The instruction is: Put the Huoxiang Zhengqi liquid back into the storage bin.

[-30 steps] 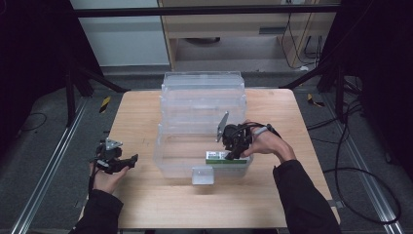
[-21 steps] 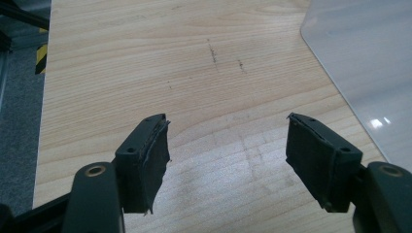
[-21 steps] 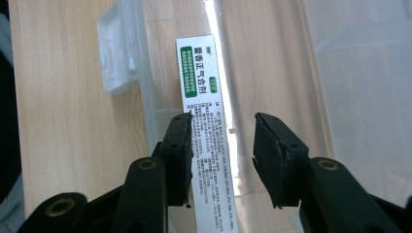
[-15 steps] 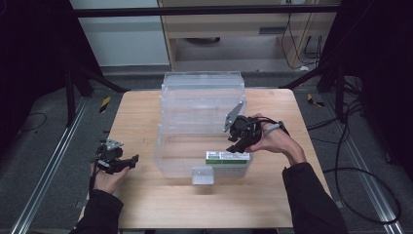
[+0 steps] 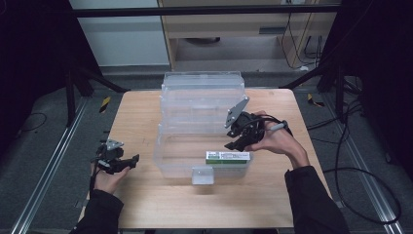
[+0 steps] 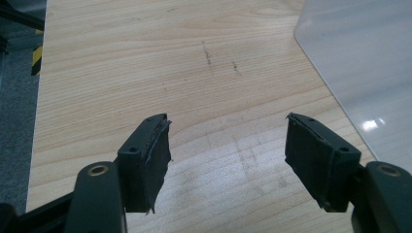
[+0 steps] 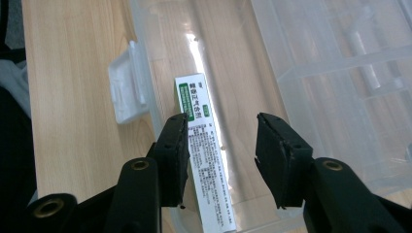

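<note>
A long white box with a green label lies flat inside the clear plastic bin, along its near right wall. My right gripper hovers above the bin, just over the box. In the right gripper view the box lies on the bin floor below the right gripper. The jaws have just been opening and stand apart, pressing on nothing. My left gripper rests by the table's left edge, away from the bin. In its own view the left gripper stands wide open over bare wood.
The bin's clear lid is folded back behind it. A white latch sticks out from the bin's near wall, and it shows as the latch in the right gripper view. A corner of the bin lies right of the left gripper.
My right gripper has lifted up and away from the box, toward the back right, with its jaws spreading. The box stays lying in the bin. The left gripper has not moved.
</note>
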Available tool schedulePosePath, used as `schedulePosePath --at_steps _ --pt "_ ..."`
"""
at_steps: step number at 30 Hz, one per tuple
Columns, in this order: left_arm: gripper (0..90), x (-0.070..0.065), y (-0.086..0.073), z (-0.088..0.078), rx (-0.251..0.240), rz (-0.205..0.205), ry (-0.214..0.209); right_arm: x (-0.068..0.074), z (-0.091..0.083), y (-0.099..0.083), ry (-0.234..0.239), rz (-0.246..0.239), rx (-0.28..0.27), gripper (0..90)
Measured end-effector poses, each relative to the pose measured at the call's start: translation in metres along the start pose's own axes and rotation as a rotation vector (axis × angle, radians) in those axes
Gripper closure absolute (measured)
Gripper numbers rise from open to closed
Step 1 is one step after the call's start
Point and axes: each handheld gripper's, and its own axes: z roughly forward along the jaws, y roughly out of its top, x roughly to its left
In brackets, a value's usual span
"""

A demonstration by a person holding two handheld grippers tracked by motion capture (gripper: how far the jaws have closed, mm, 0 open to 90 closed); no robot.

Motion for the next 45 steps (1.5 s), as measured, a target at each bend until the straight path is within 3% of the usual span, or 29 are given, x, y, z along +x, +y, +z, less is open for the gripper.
schedulePosePath --at_steps 8,22,28,36,45 --pt "33.0 0.0 0.001 -0.002 -0.007 -0.001 0.001 0.01 0.0 0.0 -0.009 0.012 -0.061 56.5" --pt "33.1 -0.002 0.001 -0.002 -0.006 0.006 0.0 0.027 0.031 -0.002 0.062 -0.021 -0.014 58.9" --pt "33.1 -0.003 0.002 -0.001 -0.007 0.012 -0.004 0.032 0.04 0.0 0.07 -0.047 0.012 60.4" --pt "33.1 -0.002 0.002 -0.002 -0.011 0.009 -0.005 0.034 0.051 -0.003 0.093 -0.042 0.019 62.3" --pt "33.1 -0.003 0.002 -0.002 -0.012 0.015 -0.007 0.04 0.063 0.0 0.123 -0.086 0.068 63.3"
